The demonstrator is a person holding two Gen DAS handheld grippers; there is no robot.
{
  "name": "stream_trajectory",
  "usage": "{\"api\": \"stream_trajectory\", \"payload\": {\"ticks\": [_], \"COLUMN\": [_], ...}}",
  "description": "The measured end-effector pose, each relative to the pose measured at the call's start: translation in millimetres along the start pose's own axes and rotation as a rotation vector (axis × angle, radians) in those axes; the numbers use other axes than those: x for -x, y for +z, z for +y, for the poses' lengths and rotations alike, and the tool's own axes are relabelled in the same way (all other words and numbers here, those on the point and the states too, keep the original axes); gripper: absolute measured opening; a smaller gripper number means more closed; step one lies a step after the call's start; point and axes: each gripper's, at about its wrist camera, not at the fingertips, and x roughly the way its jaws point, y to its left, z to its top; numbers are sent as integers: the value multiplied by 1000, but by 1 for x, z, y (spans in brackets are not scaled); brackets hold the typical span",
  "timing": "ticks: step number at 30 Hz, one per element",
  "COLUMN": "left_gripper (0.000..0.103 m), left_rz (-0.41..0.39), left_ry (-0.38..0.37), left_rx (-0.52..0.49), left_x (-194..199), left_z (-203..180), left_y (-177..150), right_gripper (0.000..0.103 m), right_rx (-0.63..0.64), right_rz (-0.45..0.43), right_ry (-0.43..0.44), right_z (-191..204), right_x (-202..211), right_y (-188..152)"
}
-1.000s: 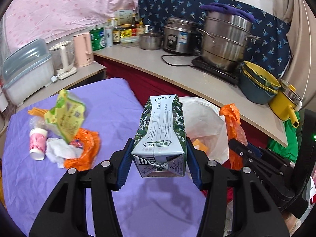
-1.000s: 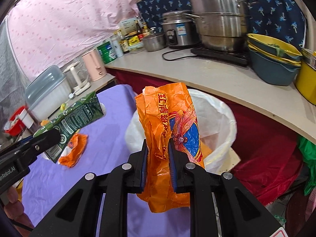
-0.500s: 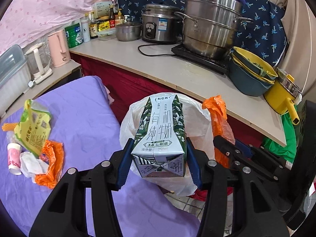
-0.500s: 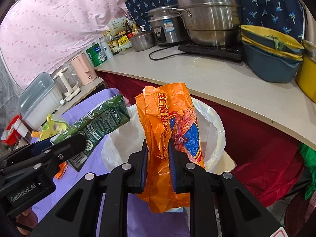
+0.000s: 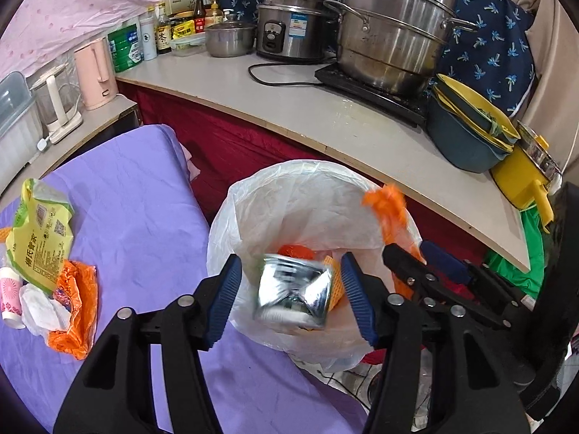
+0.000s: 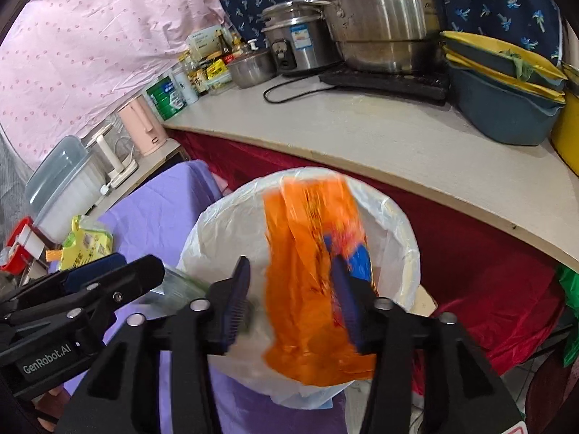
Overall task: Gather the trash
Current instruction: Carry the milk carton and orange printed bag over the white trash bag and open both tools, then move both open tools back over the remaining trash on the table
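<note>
Both grippers hang over the white-lined trash bin (image 5: 253,199) (image 6: 398,224) beside the purple table. My left gripper (image 5: 291,298) is open; the milk carton (image 5: 295,294) is blurred, loose between its jaws and dropping into the bin. My right gripper (image 6: 291,302) is open too; the orange snack bag (image 6: 318,289) is blurred between its jaws, free of the left pad and falling. More trash lies at the table's left: a yellow-green packet (image 5: 36,238), an orange wrapper (image 5: 76,311), white tissue (image 5: 39,307) and a pink paper cup (image 5: 9,298).
The purple-covered table (image 5: 137,217) runs left of the bin. A counter (image 5: 362,123) behind holds a steamer pot (image 5: 394,43), rice cooker (image 5: 289,32), stacked basins (image 5: 466,133), bottles and a pink kettle (image 5: 96,72). Red cloth hangs below the counter.
Both grippers moved over the bin and opened. The milk carton and the orange bag, held firmly before, are now released and falling into the bin.
</note>
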Motion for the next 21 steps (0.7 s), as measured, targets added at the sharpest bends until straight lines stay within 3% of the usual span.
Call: {"api": "stream_trajectory", "payload": {"ticks": [21], "left_gripper": [59], "left_rz": [-59], "left_ry": [54], "left_rx": [77], "left_x": [31], "left_z": [36], "left_y": [-3], "right_gripper": [54], "right_rx": [27], "right_rz": [-39], "right_ry": [33], "right_z": [29], "right_x": [24], "right_y": [5]}}
